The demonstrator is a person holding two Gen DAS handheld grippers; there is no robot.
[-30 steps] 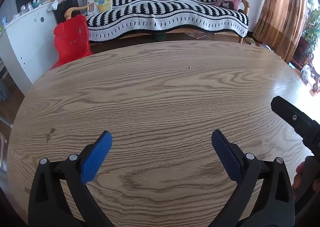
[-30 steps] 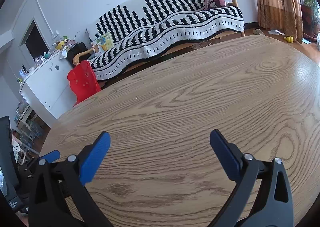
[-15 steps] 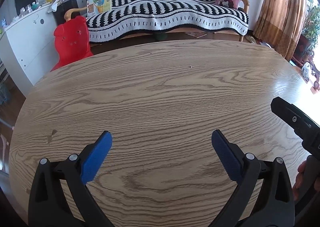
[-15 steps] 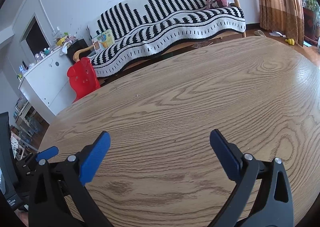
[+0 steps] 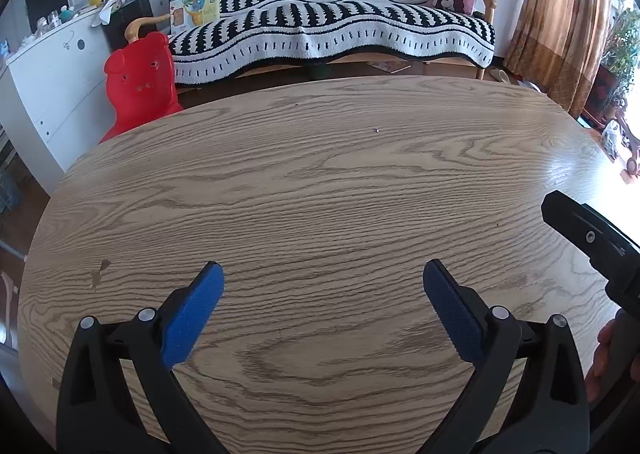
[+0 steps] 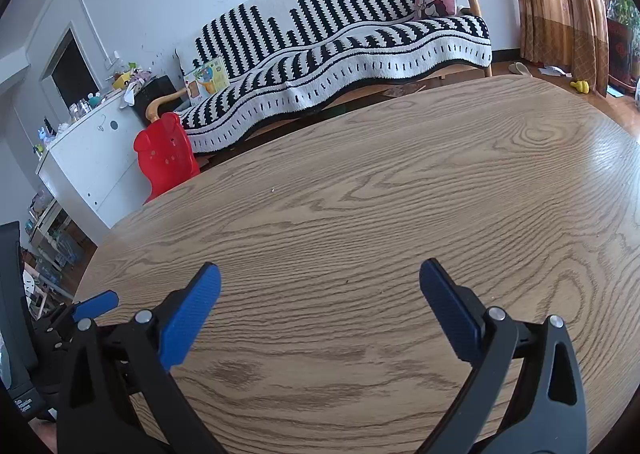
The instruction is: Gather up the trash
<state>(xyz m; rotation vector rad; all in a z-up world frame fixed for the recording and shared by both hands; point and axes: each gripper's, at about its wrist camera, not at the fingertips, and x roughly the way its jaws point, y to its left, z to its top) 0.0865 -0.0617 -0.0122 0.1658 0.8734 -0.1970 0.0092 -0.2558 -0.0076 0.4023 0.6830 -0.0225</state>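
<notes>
Both grippers, left gripper (image 5: 323,310) and right gripper (image 6: 319,310), hover spread above table (image 5: 320,181).

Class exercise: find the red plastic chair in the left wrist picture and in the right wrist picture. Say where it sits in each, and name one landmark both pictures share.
Left wrist: the red chair is at upper left, beyond the table's far-left edge.
Right wrist: the red chair is left of centre, again just past the table edge.
Shared landmark: the black-and-white striped sofa, behind the chair in both.
</notes>
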